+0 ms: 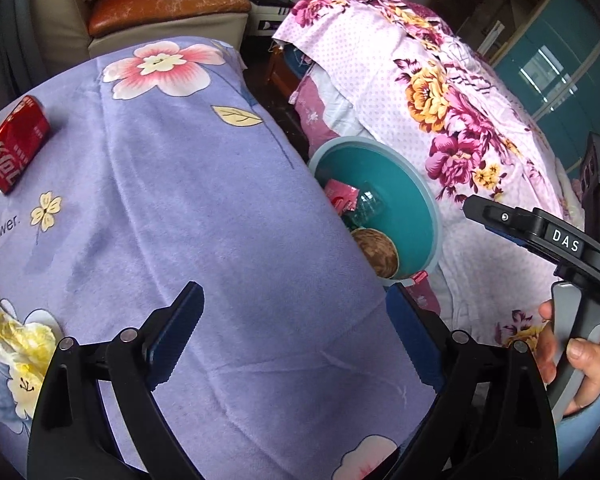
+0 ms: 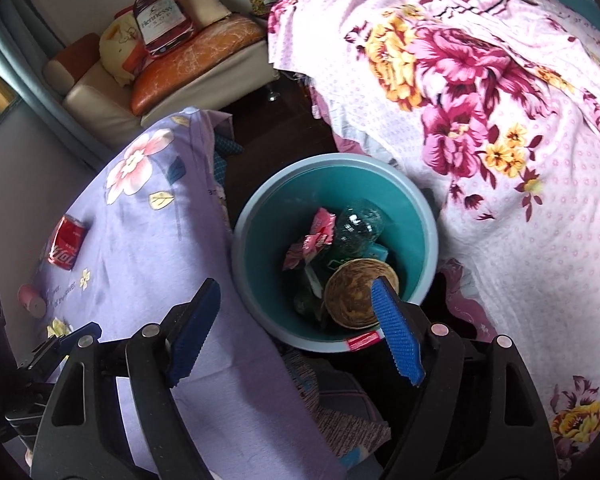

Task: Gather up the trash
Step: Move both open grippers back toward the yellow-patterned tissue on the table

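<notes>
A teal bin stands on the floor between the lilac-covered table and the bed; it also shows in the left wrist view. It holds a pink wrapper, a clear bottle and a brown paper bowl. A crushed red can lies on the table's far left, also seen in the right wrist view. A crumpled yellow-white wrapper lies near the left gripper. My left gripper is open and empty above the table. My right gripper is open and empty over the bin's near rim.
A bed with pink floral cover flanks the bin's right. A small pink roll sits on the table's left edge. A sofa with orange cushion stands behind. The right gripper's body shows in the left wrist view.
</notes>
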Motion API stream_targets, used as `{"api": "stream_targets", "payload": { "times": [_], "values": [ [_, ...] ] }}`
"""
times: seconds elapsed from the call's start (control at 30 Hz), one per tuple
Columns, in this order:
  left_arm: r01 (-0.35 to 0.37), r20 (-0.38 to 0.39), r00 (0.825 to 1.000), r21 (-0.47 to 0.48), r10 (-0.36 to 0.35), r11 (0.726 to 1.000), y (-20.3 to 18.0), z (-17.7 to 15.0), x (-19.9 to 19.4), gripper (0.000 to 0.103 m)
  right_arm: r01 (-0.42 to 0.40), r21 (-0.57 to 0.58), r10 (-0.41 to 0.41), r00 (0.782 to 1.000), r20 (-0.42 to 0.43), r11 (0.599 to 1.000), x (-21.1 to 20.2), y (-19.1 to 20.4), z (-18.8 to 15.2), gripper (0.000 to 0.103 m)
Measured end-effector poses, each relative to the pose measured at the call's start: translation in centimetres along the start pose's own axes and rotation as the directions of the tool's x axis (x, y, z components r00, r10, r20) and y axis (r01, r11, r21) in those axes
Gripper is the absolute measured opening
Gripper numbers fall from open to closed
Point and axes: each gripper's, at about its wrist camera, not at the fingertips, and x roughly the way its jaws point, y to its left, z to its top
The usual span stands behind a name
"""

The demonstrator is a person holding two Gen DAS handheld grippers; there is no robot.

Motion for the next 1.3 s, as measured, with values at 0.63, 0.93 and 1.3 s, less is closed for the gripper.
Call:
{"api": "stream_targets", "payload": {
  "times": [0.63, 0.93, 1.3],
  "values": [
    [-0.096, 0.049, 0.993, -0.224, 0.110, 0.970, 14.2, -7.1, -6.6, 0.093, -0.045, -0.228, 0.027, 0.996, -0.082, 0.973, 0.6, 12.7, -3.8, 0.077],
    [-0.160, 0.053, 0.980, -0.371, 0.193, 0.915, 21.6, -9.5, -7.9, 0.093, -0.086, -0.307, 0.040, 0.987, -0.155, 0.948, 2.7, 17.4, -5.8, 0.077],
    [-0.214, 0.086, 0.962, -0.353, 0.259, 0.911, 21.0, -6.8, -6.0, 0.088, -0.096, -0.328, 0.036, 0.982, -0.183, 0.940, 4.3, 19.4, -6.0, 0.077]
  ]
}}
